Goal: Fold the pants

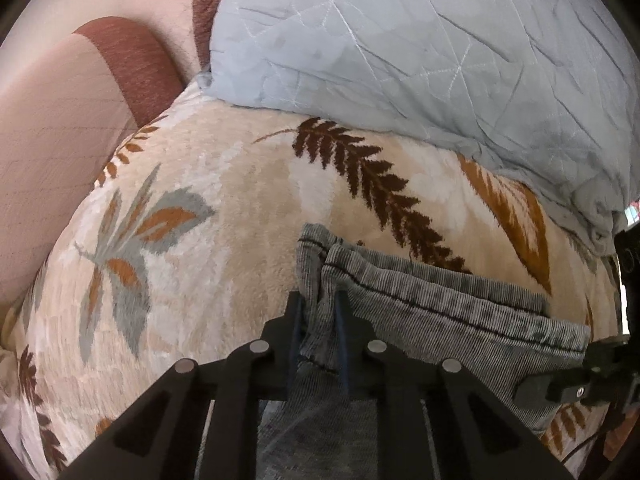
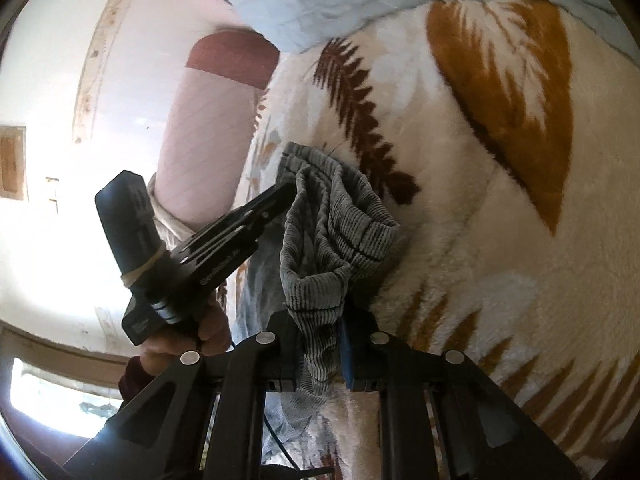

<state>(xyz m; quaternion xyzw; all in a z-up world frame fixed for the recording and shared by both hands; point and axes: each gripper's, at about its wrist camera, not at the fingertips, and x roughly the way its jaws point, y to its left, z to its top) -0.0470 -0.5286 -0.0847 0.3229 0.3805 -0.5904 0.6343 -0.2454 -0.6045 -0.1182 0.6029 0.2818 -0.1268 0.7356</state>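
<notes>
Corduroy pants lie on a leaf-print blanket, hem pinched by left gripper and right gripper, ready for folding.

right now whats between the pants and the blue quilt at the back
Only bare leaf-print blanket. In the left wrist view it runs uncovered from the edge of the grey pants up to the blue quilt; nothing else lies on that stretch.

Left wrist view evenly lit and sharp; right wrist view glares white at left by the pale pink wall; fisheye bends edges.
</notes>
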